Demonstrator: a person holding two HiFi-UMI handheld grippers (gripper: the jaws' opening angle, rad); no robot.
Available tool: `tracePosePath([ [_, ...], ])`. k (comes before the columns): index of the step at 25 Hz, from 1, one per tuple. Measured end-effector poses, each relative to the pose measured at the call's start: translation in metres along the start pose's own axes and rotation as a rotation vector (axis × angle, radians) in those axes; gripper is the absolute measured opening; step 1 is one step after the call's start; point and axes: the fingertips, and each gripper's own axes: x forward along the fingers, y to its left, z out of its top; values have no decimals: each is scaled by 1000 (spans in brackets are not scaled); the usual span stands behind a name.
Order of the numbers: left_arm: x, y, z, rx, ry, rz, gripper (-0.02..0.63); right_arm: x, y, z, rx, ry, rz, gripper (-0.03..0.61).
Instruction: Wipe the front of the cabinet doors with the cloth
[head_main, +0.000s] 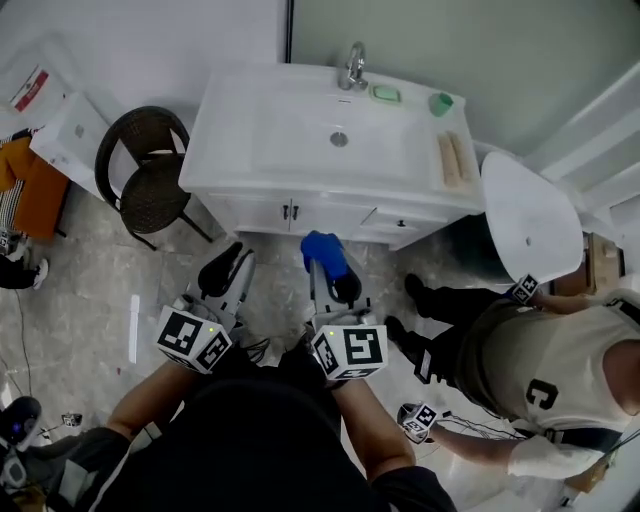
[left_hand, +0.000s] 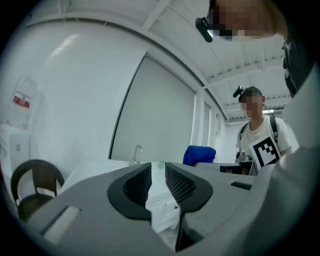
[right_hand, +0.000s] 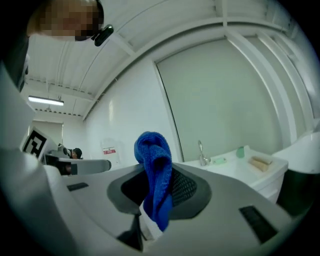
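The white vanity cabinet (head_main: 265, 213) stands ahead of me, its two front doors meeting at small handles (head_main: 290, 211). A blue cloth (head_main: 322, 250) is bunched just below the doors, and my right gripper (head_main: 333, 276) is shut on it. In the right gripper view the cloth (right_hand: 154, 165) stands up between the jaws and hangs down over them. My left gripper (head_main: 228, 263) is held left of the cloth, short of the cabinet. Its jaws leave only a narrow slit with nothing in it (left_hand: 158, 167). The cloth (left_hand: 199, 154) also shows at the right in the left gripper view.
A dark wicker chair (head_main: 150, 180) sits left of the cabinet. A second person (head_main: 540, 370) crouches at the right beside a white oval fixture (head_main: 530, 215). On the sink top are a faucet (head_main: 352, 66), a green soap dish (head_main: 385, 94) and a green cup (head_main: 440, 103).
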Motion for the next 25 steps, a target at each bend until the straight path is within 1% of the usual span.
tracePosePath([
  [2, -11, -8, 28, 71, -42, -24, 87, -10, 8, 23, -59, -46, -34, 80],
  [4, -20, -12, 50, 123, -85, -49, 87, -17, 17, 42, -104, -88, -65, 81],
  [6, -28, -11, 66, 155, -124, -69, 87, -19, 31, 59, -140, -128, -80, 80],
  [8, -39, -7, 73, 162, -146, -86, 87, -22, 50, 66, -163, -149, -84, 80],
  [10, -49, -2, 74, 160, -149, -95, 87, -27, 66, 66, -197, -161, -97, 81],
  [13, -58, 9, 71, 153, -137, -89, 87, -31, 81, 64, -237, -173, -123, 80],
  [16, -60, 18, 66, 146, -117, -84, 87, -28, 87, 58, -226, -172, -130, 80],
  [19, -58, 17, 64, 149, -106, -91, 87, -27, 87, 56, -223, -166, -130, 81],
  [25, -43, 9, 60, 153, -89, -90, 87, -24, 79, 54, -210, -141, -99, 81],
])
